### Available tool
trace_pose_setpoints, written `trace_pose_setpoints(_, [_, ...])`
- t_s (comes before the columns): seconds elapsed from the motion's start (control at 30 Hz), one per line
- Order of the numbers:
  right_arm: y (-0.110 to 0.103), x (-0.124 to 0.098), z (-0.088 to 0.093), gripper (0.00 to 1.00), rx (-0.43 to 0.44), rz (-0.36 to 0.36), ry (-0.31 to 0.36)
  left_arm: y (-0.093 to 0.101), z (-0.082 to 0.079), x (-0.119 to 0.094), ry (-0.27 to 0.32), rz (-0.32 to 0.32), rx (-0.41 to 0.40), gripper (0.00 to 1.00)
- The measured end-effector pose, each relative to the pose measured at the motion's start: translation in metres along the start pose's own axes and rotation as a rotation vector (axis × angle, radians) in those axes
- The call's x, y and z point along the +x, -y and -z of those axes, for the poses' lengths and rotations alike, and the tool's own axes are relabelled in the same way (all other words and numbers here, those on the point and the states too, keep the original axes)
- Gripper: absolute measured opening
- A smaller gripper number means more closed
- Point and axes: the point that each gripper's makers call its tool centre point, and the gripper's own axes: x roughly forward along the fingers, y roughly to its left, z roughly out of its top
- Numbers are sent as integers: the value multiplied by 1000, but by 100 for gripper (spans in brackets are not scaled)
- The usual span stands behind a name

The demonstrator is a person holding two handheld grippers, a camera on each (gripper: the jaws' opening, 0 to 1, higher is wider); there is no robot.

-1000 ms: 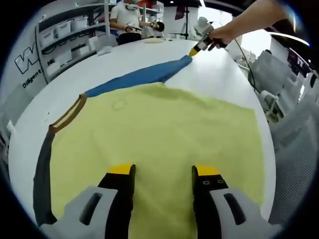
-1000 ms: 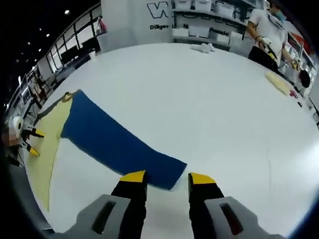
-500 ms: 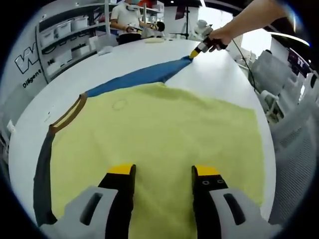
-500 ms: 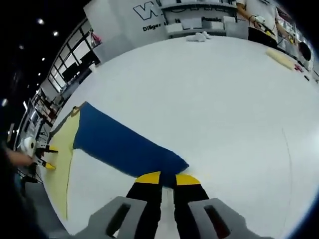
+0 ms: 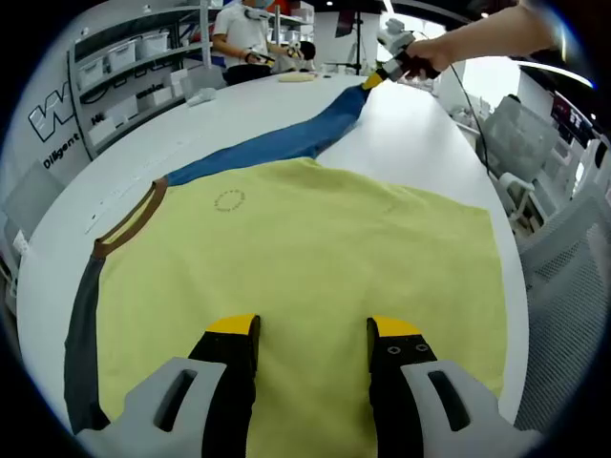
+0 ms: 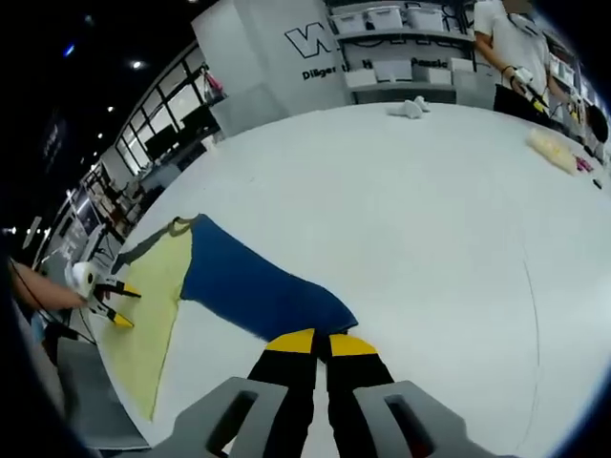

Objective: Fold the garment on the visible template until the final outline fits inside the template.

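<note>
A yellow shirt lies flat on the white table, with a brown collar and a dark grey sleeve at its left. Its blue sleeve stretches toward the far right. My left gripper hovers open above the yellow cloth near its hem. My right gripper is shut on the cuff of the blue sleeve, holding it out from the yellow body. In the left gripper view the right gripper pinches the sleeve's tip at the far end.
A person stands at the table's far side beside shelves with bins. A white rag and a pale yellow cloth lie at the far end of the table. Chairs line the right edge.
My right gripper has shut on the blue sleeve's cuff and drawn it farther out, so the sleeve runs longer and straighter. The left gripper has held still.
</note>
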Motion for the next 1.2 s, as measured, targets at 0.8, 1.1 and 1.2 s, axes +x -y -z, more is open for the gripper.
trace_pose_setpoints(0.8, [-201,90,54,0,-599,-233,-54,0,0,0,0,-5,-6,50])
trace_pose_setpoints(1.1, [-233,106,71,3,-738,-282,-56,-1,1,0,1,-3,-5,49])
trace_pose_setpoints(1.2, [-237,97,65,10,-797,-307,-19,-1,1,0,1,-4,-6,49])
